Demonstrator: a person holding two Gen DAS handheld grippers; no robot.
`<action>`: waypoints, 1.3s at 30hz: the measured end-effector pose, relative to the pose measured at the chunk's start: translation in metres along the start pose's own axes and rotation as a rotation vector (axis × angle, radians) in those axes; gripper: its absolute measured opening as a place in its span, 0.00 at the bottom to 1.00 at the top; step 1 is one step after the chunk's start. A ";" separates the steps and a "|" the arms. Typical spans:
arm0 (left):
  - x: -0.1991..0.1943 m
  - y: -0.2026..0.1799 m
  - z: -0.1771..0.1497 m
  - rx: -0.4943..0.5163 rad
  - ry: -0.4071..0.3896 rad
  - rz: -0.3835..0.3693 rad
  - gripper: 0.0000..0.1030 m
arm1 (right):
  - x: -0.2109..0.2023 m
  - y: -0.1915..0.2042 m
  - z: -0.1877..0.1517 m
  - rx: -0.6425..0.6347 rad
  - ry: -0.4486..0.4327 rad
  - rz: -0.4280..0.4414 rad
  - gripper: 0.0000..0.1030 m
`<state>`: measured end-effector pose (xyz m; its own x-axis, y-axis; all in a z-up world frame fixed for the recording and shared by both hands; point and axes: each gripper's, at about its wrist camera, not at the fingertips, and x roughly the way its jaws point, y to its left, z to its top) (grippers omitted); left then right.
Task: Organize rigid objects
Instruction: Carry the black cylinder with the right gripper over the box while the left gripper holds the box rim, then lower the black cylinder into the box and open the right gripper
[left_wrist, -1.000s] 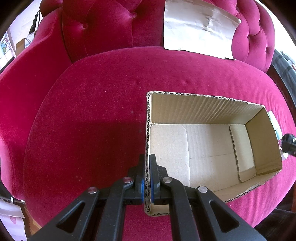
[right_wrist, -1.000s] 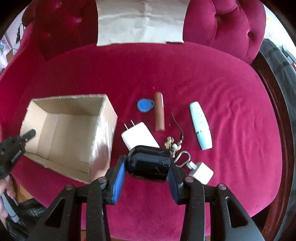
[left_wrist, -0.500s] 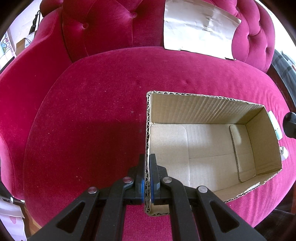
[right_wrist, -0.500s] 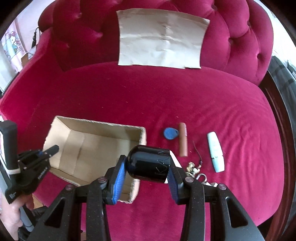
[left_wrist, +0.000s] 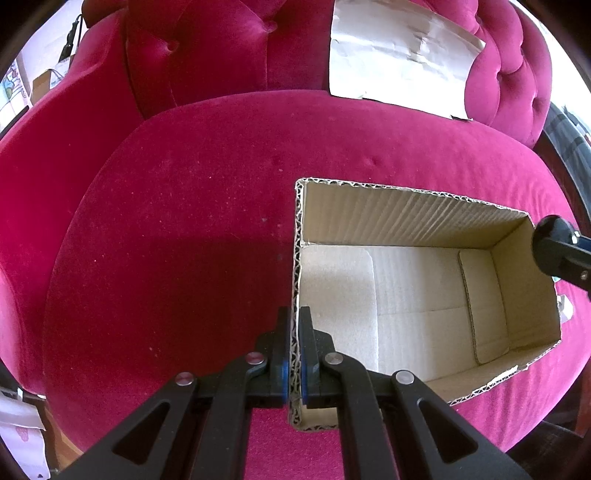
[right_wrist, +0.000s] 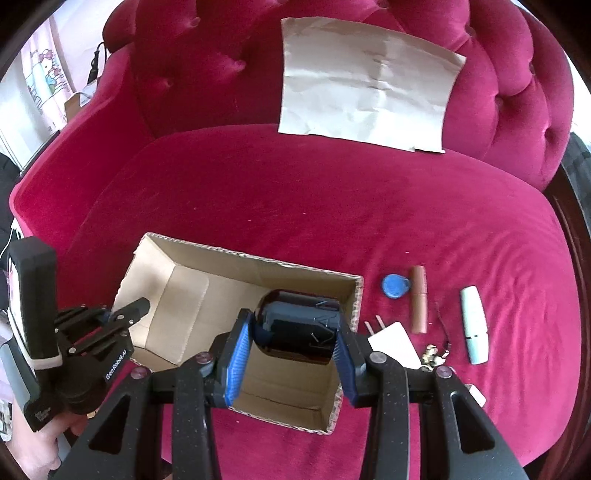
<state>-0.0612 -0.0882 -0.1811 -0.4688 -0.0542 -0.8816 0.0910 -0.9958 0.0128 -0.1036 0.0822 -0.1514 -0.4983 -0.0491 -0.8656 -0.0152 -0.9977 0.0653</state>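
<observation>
Left tongs (left_wrist: 294, 354) pinch the cardboard box (left_wrist: 406, 218) wall; right tongs (right_wrist: 291, 345) grip a black case (right_wrist: 299, 323) — its lower half hidden.

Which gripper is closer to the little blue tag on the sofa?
The right. The right gripper holds a black object above the cardboard box, just beside the blue tag. The left gripper pinches the box's far wall.

Left gripper (left_wrist: 294, 354) pitched steeply down, fingers (left_wrist: 282, 347) clamped tight together at near-left. Right gripper (right_wrist: 295, 345) also angled down, fingers part-spread, gripping a load.
</observation>
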 end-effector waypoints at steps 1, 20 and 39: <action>0.000 0.000 0.000 0.000 0.001 -0.001 0.03 | 0.002 0.002 0.000 0.000 0.001 0.005 0.43; 0.004 -0.003 0.003 0.005 0.002 -0.002 0.03 | 0.044 0.019 -0.005 -0.007 0.059 0.038 0.43; 0.001 0.002 0.002 0.010 0.003 -0.007 0.03 | 0.024 0.029 0.000 -0.061 -0.046 -0.020 1.00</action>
<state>-0.0629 -0.0899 -0.1809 -0.4670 -0.0470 -0.8830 0.0787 -0.9968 0.0115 -0.1157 0.0524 -0.1703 -0.5379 -0.0281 -0.8425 0.0268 -0.9995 0.0162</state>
